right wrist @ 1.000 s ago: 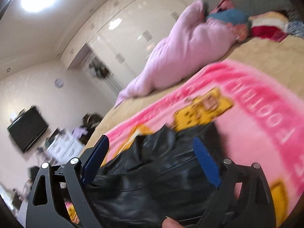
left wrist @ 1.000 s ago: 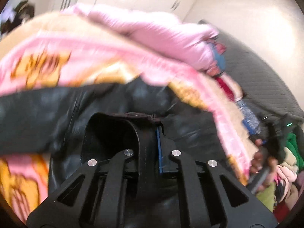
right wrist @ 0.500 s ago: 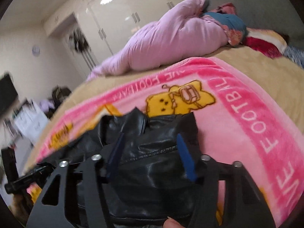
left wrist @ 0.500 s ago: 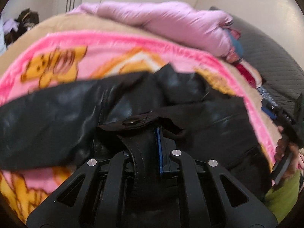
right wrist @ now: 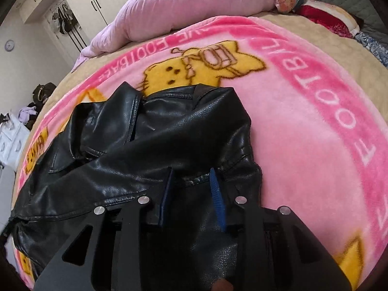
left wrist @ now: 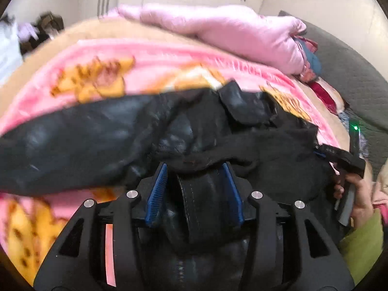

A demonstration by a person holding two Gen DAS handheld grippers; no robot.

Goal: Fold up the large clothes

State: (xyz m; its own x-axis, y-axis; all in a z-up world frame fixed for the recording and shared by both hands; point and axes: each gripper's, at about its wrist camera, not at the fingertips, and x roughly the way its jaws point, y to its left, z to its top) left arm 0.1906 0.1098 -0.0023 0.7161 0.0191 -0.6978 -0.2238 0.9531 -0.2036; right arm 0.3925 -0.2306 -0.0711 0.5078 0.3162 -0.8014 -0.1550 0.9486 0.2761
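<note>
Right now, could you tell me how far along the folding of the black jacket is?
Done: the jacket lies on the pink blanket, with one sleeve stretched out sideways. In hand: the left gripper has just been opening, with a strap of the jacket between its fingers; the right gripper has just been closing over a jacket fold. Left: it is bunched, with no neat fold visible yet.

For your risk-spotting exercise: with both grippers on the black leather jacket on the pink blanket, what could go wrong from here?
1. The left gripper has just been opening its jaws, with a band of the black leather jacket between them; the fold may slump.
2. The right gripper has just been closing over thick, glossy leather and may slip or catch only one layer.
3. The jacket lies crumpled, so creases may get folded in, and the soft pink blanket might bunch.
</note>
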